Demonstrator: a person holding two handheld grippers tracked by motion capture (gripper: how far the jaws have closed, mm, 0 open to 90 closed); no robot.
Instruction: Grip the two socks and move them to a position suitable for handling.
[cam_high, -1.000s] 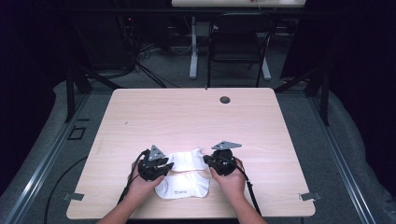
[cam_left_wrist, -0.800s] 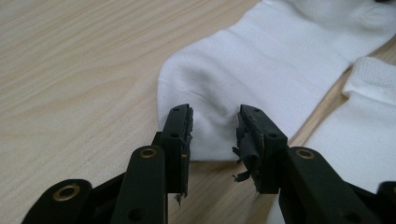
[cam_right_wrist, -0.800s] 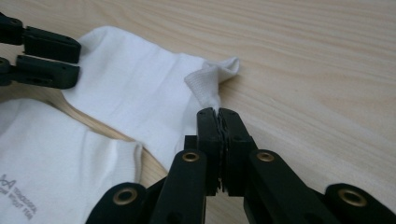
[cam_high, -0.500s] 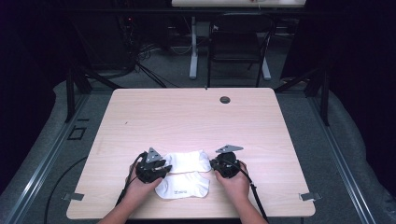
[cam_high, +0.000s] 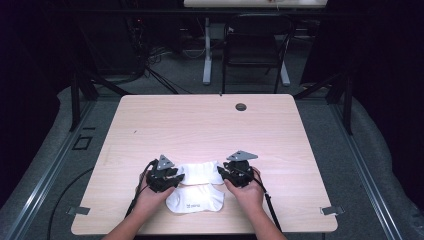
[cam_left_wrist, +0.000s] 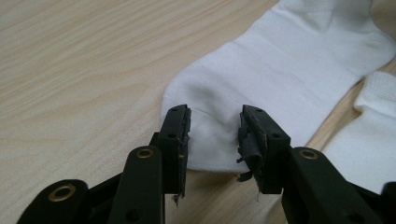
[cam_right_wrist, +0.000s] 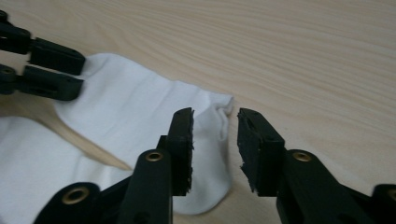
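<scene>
Two white knit cotton socks lie flat at the near edge of the pale wood-grain table (cam_high: 210, 120): the soft, finely ribbed farther sock (cam_high: 201, 171) stretches between the grippers, and the nearer sock (cam_high: 196, 199) sits just beside it, toward the person. From the left, the black left gripper (cam_left_wrist: 212, 135) holds its jaws partly apart over one end of the farther sock, pads off the cloth, while the black right gripper (cam_right_wrist: 215, 140), whose jaws have just been opening, straddles the other, rumpled end ungripped. A small dark round grommet (cam_high: 241, 106) sits well apart at the table's far side.
</scene>
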